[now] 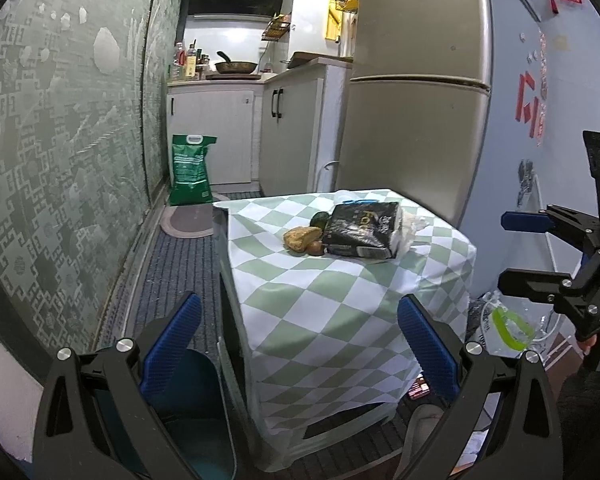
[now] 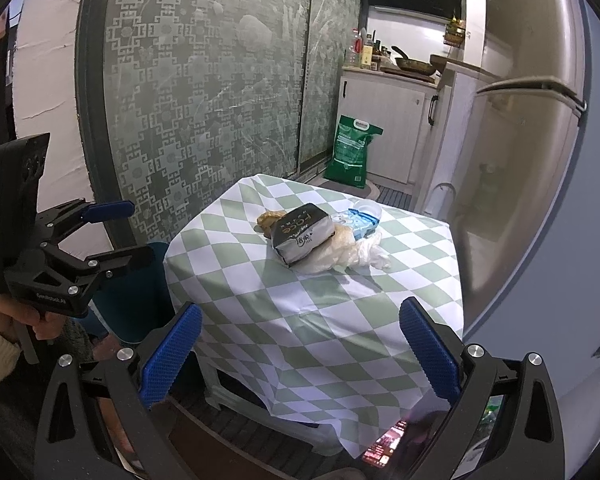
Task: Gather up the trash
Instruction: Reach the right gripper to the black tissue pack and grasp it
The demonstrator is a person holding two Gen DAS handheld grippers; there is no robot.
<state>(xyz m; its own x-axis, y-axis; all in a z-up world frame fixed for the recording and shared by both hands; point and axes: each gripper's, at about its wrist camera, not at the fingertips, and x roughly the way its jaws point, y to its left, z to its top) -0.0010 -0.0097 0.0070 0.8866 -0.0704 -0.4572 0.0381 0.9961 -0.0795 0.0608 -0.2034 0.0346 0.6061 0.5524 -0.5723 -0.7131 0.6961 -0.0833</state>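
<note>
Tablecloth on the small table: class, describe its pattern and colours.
The tablecloth has a diamond check in pale green and white, seen best in the right wrist view.

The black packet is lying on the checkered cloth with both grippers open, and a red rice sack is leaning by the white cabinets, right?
Not quite: the sack is green, as the left wrist view shows. The black packet does lie on the checkered cloth, with the left gripper and right gripper open.

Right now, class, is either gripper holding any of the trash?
No: the left gripper and right gripper are open, short of the black packet.
</note>
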